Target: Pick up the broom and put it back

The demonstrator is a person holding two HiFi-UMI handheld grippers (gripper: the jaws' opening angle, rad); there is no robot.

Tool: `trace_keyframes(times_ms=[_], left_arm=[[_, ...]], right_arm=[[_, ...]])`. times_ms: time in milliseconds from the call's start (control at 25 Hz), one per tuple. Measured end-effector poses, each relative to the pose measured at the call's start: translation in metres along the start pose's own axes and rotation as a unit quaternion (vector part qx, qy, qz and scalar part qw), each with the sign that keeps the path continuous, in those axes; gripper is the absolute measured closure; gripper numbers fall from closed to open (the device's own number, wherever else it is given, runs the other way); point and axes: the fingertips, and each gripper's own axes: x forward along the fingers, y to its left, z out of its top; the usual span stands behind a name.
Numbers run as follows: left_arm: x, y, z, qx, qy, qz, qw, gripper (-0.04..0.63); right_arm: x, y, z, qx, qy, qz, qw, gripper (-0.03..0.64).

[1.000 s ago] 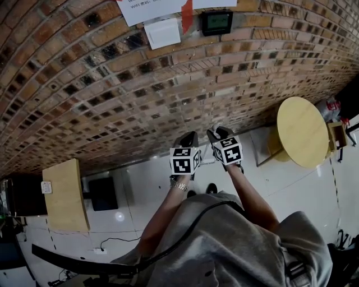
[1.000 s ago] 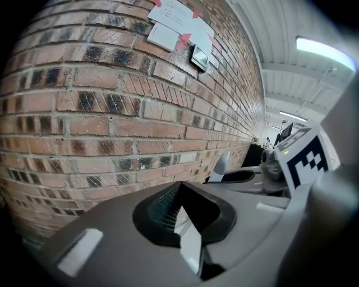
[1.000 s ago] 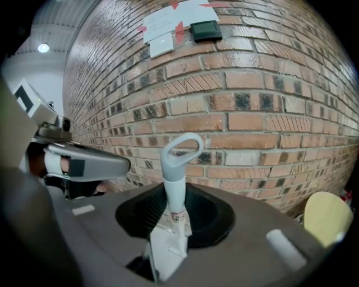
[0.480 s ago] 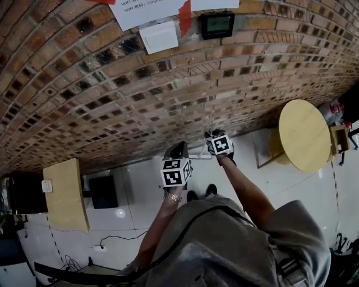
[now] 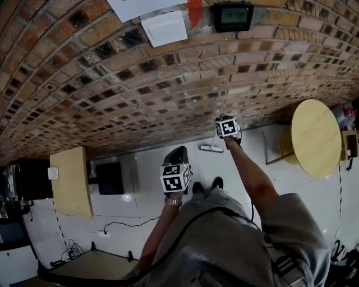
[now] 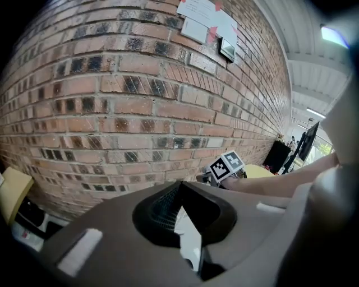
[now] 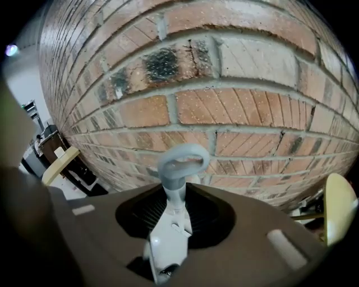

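Observation:
My right gripper (image 7: pixel 178 193) is shut on the white handle of the broom (image 7: pixel 170 238), just below its grey hanging loop (image 7: pixel 182 161), close to the brick wall (image 7: pixel 235 112). In the head view the right gripper (image 5: pixel 226 120) reaches low toward the foot of the wall. The white broom head (image 5: pixel 211 148) lies on the floor beside it. My left gripper (image 5: pixel 178 153) hangs nearer to me on the left. Its jaws (image 6: pixel 179 188) meet at the tips with nothing between them.
A round yellow table (image 5: pixel 316 137) stands at the right. A wooden cabinet (image 5: pixel 72 182) and a black box (image 5: pixel 109 178) stand at the left by the wall. Cables (image 5: pixel 120 226) lie on the white floor. Papers and a small display (image 5: pixel 234 15) hang on the wall.
My right gripper has sunk toward the floor at the foot of the wall with the broom handle in it. The left gripper has drifted a little down and to the left.

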Motion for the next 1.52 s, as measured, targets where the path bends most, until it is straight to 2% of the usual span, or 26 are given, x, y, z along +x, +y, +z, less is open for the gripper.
trace_keyframes(times_ms=[400,480,560,720,1160,1520], left_arm=[[0.000,0.007,-0.014,-0.015,0.014,0.015,0.9997,0.595],[0.002,0.003,-0.014,-0.015,0.014,0.013,0.9997,0.595],[0.003,0.001,-0.012,-0.013,0.012,0.011,0.9998,0.595],[0.004,-0.006,-0.009,-0.006,0.010,0.007,0.9999,0.595],[0.006,-0.020,-0.012,0.011,0.015,-0.010,0.9998,0.595],[0.005,-0.023,-0.014,0.013,0.018,-0.019,0.9996,0.595]], right_arm=[[0.032,-0.037,0.034,0.030,0.017,-0.004,0.999,0.518],[0.032,-0.036,0.038,0.035,0.013,0.008,0.999,0.483],[0.031,-0.032,0.041,0.043,0.012,0.024,0.999,0.414],[0.028,-0.032,0.041,0.046,0.007,0.031,0.998,0.394],[0.014,-0.044,0.029,0.073,-0.014,0.043,0.996,0.396],[0.012,-0.050,0.032,0.067,-0.016,0.045,0.997,0.396]])
